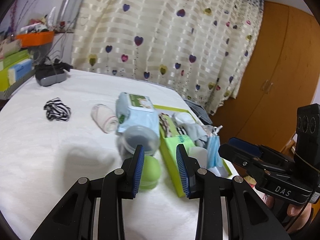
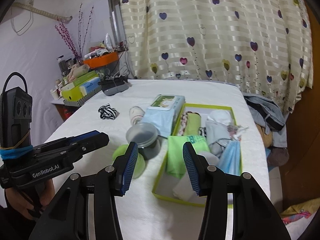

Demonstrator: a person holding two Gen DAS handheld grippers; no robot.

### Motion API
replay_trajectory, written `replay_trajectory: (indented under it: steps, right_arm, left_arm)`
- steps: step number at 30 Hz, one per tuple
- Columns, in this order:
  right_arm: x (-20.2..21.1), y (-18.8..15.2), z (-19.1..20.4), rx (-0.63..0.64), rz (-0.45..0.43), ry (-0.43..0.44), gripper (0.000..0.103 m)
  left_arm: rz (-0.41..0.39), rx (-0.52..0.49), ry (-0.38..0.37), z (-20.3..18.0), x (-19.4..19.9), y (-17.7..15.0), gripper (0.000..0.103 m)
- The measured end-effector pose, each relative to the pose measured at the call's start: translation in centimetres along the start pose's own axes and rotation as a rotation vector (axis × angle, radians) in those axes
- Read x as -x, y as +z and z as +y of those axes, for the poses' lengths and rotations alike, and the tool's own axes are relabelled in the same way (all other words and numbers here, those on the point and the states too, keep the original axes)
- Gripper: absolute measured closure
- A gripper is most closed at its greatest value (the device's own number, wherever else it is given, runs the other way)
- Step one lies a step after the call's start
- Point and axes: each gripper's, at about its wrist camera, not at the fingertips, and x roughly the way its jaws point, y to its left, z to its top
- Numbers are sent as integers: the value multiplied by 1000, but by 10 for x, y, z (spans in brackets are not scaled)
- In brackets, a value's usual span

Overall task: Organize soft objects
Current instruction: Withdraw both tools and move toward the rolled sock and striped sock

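Observation:
A green-edged box (image 1: 170,161) (image 2: 237,111) on the white bed holds socks, cloths and a blue face mask (image 1: 214,152) (image 2: 230,158). Outside it lie a striped sock (image 1: 57,110) (image 2: 108,111), a rolled cream sock (image 1: 104,118) (image 2: 136,115), a blue wipes pack (image 1: 138,112) (image 2: 162,114), a clear plastic jar (image 1: 140,138) (image 2: 144,137) and a green soft ball (image 1: 150,172) (image 2: 120,152). My left gripper (image 1: 160,170) is open and empty, above the ball and the box edge. My right gripper (image 2: 160,168) is open and empty over the box's near left wall.
A grey and black headset (image 1: 50,74) (image 2: 115,86) lies at the bed's far corner. Stacked boxes and an orange tray (image 2: 101,61) stand on a side table at left. A heart-patterned curtain (image 1: 170,40) hangs behind. Clothes (image 2: 264,112) are heaped right of the bed.

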Motion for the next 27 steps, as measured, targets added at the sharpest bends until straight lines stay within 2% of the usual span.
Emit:
replay_trajectory:
  steps: [6, 13, 18, 27]
  right_arm:
    - [-11, 6, 11, 17, 3, 13, 55]
    - [-27, 16, 17, 28, 4, 23, 55]
    - [-37, 22, 16, 24, 5, 33, 55]
    - [-54, 33, 14, 23, 7, 79, 55]
  left_arm:
    - [0, 56, 22, 24, -1, 7, 65]
    - [12, 116, 46, 52, -11, 20, 63]
    - [41, 158, 71, 70, -30, 31, 56]
    - [101, 198, 112, 97, -81, 55, 56]
